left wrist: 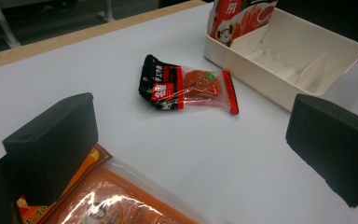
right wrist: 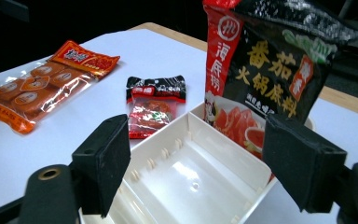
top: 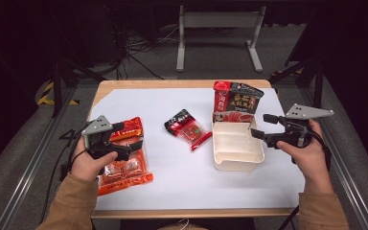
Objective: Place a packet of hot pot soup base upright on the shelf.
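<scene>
Hotpot-base pouch stands upright in the far end of the cream bin, right of centre; right gripper, jaws spread and empty, hovers alongside. Left gripper, likewise parted, should pinch the orange packet by its edge.

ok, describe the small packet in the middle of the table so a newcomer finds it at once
On the white sheet covering the table, look left of the cream tray. The small packet lies flat there, alone on the sheet. Its top is black with a red label and its clear lower half shows red contents; the big orange pack is far larger.
</scene>
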Available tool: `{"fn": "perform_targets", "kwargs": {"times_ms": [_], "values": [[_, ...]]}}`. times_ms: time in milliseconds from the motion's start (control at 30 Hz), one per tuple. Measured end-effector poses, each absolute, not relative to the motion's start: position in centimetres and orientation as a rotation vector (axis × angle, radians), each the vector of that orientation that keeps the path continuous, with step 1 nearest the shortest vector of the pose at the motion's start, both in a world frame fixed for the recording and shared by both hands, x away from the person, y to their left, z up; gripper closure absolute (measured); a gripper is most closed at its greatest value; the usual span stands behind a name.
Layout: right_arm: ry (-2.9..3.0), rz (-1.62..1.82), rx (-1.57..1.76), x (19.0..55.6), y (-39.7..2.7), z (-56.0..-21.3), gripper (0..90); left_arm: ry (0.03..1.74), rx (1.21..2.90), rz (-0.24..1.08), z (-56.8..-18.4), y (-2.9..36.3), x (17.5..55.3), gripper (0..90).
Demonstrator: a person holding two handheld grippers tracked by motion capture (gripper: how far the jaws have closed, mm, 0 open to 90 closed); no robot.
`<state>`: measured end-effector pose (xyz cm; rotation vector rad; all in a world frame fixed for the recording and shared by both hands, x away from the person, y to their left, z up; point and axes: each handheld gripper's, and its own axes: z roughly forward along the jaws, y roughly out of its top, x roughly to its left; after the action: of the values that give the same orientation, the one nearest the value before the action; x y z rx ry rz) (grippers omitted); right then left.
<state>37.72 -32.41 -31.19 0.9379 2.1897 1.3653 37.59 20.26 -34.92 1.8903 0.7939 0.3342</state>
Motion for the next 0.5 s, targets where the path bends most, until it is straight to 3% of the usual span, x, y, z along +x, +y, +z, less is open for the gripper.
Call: {"fn": "perform_targets", "kwargs": {"times_ms": [333,500], "values": [[2.183,1.364,0.981,37.4,-32.9,-32.6,15.8,0.787,1.903,0.373,-34.2,21.5,37.5,5.2],[2.208,1.351,0.929,37.2,-33.0,-33.0,5.5,0.800,1.897,0.410,-33.8,22.7,37.8,6.2]]}}
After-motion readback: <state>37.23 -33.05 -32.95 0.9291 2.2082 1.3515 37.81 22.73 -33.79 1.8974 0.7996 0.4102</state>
